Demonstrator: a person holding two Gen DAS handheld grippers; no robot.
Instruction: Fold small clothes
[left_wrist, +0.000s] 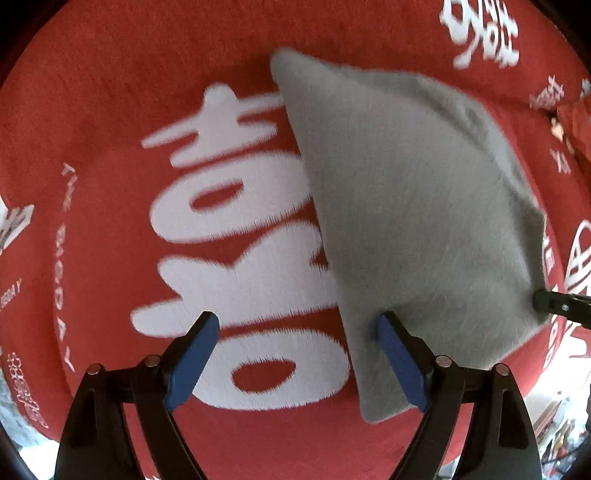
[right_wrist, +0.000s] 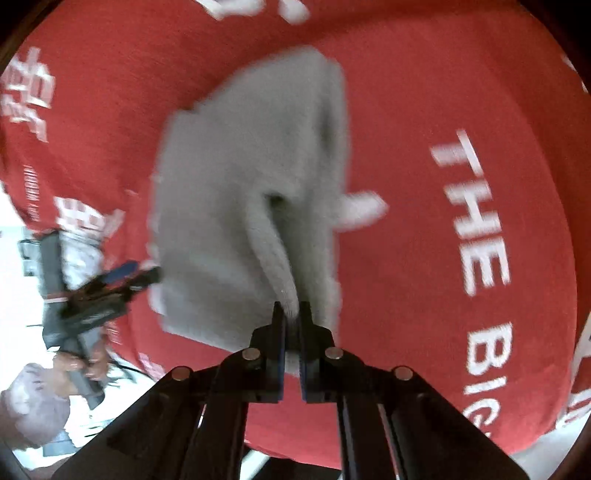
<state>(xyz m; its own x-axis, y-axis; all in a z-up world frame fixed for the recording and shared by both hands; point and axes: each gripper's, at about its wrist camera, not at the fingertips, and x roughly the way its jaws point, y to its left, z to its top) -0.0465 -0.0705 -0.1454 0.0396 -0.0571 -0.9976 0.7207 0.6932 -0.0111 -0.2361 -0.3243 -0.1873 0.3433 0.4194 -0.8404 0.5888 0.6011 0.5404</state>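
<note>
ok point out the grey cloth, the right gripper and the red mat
grey cloth (left_wrist: 413, 206), left wrist view, middle of its flat face
right gripper (right_wrist: 291, 314), right wrist view, between fingertips pinching a cloth fold
red mat (left_wrist: 110, 122), left wrist view, bare red area

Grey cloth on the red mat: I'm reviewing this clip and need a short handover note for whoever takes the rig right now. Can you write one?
Right tool: shut on a pinched ridge at the near edge of the grey cloth.
Left tool: open, holding nothing, over the cloth's left edge, one pad above the fabric, the other above the red mat.
Cloth: lies mostly flat on the mat, one layer apparently doubled along its right side.
Done: perhaps a first fold; blur leaves that uncertain.
Left: probably grip the free edge with the left tool, finish folding, smooth flat.
</note>
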